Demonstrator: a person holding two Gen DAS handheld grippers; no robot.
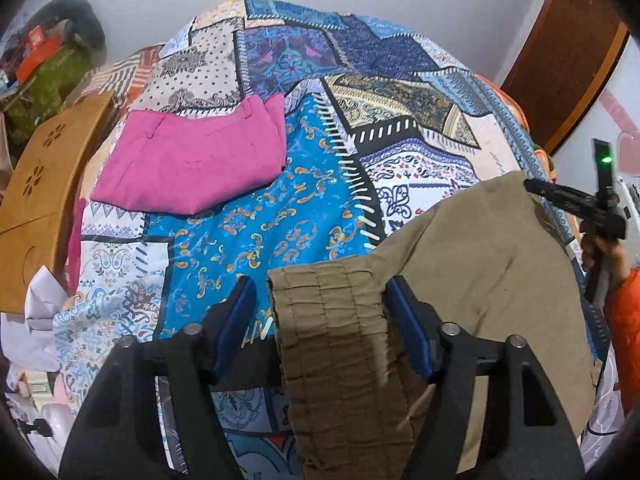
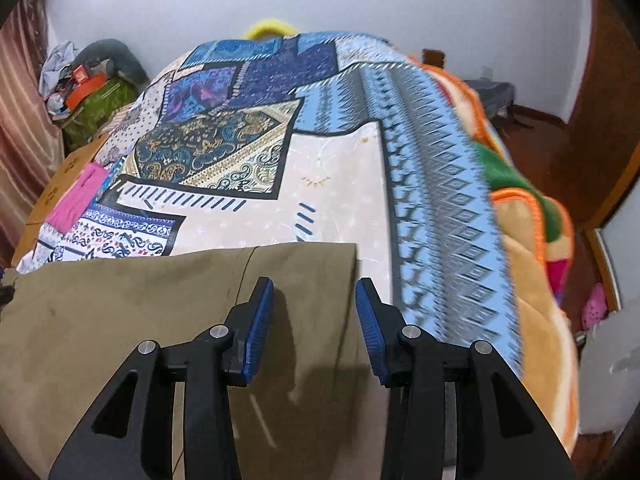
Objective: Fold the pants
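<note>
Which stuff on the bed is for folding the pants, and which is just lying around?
For the job:
khaki pants
left claw, open over the waistband
right claw, open at the pant-leg end

Just lying about:
pink pants, already folded
wooden board
orange blanket
bedspread

Even indoor light, soft shadows, fisheye edges, blurred right side

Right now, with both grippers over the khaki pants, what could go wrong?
1. The left gripper has open jaws around the olive-khaki pants' gathered waistband, not clamped; it may slip on lifting.
2. The right gripper straddles the hem edge and may catch only one layer.
3. A pull could drag the patchwork bedsheet.
</note>
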